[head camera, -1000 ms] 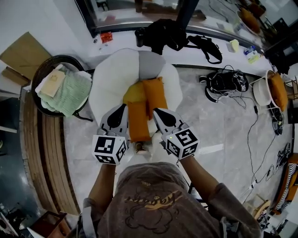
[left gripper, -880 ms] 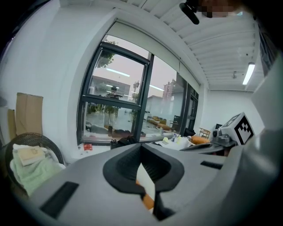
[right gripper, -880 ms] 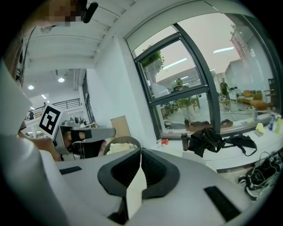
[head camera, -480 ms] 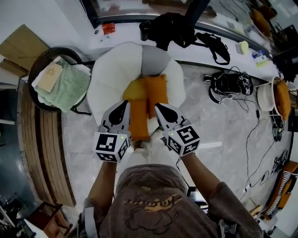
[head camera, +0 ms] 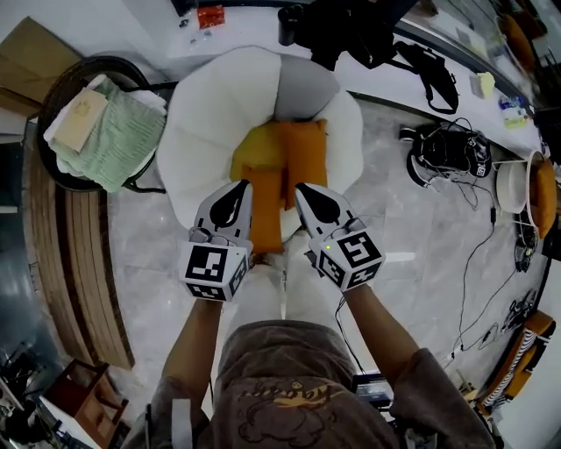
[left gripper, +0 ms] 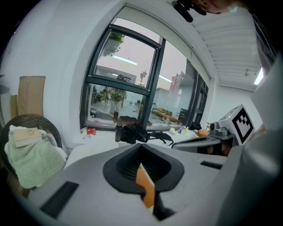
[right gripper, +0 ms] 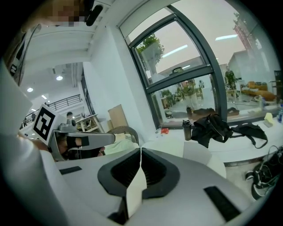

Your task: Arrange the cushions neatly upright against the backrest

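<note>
Three orange cushions lie on the seat of a white petal-shaped armchair (head camera: 206, 114) with a grey back panel. One yellowish cushion (head camera: 252, 147) and one orange cushion (head camera: 304, 156) rest near the back. A third cushion (head camera: 264, 209) lies flat toward the front. My left gripper (head camera: 237, 189) sits just left of that front cushion, and my right gripper (head camera: 310, 189) just right of it. Both are shut and empty. In the left gripper view the jaws (left gripper: 141, 148) meet, with orange showing through the slit. The right gripper view shows shut jaws (right gripper: 140, 152) over white upholstery.
A wicker basket (head camera: 66, 79) holding a green towel stands left of the chair, beside a curved wooden platform (head camera: 74, 263). A black bag (head camera: 359, 26) lies on the sill behind. Headphones and cables (head camera: 443, 149) litter the floor at right, near another seat (head camera: 526, 184).
Both grippers have sunk and moved forward, closing in on either side of the front cushion. The cushions have not moved.
</note>
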{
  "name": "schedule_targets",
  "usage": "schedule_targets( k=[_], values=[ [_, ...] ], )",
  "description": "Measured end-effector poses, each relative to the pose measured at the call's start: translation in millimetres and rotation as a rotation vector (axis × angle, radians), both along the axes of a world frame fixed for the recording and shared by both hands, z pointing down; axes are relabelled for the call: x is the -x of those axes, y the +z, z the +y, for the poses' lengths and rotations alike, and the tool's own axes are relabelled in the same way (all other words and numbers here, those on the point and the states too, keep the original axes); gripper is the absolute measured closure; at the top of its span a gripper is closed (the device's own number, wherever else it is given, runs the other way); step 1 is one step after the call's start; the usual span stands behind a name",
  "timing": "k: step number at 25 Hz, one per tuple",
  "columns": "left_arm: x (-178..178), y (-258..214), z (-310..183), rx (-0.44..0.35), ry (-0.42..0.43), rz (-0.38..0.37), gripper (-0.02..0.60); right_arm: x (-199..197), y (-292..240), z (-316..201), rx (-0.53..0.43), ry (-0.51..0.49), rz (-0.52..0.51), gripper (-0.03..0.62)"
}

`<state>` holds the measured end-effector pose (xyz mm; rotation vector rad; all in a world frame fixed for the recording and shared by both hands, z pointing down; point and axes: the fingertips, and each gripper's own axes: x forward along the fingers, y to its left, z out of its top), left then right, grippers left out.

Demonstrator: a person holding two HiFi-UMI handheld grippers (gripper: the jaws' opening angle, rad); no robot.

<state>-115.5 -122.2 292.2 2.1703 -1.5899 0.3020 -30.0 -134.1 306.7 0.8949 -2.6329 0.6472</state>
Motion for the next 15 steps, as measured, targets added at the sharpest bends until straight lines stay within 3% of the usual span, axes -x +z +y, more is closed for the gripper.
schedule_targets(
  k=[15],
  values=[
    [34.4,161.5,-5.6,0.077,-0.122,0.009,0.577,17.2,159.6,-12.7,0.064,-0.003,0.034,0.572]
  ],
)
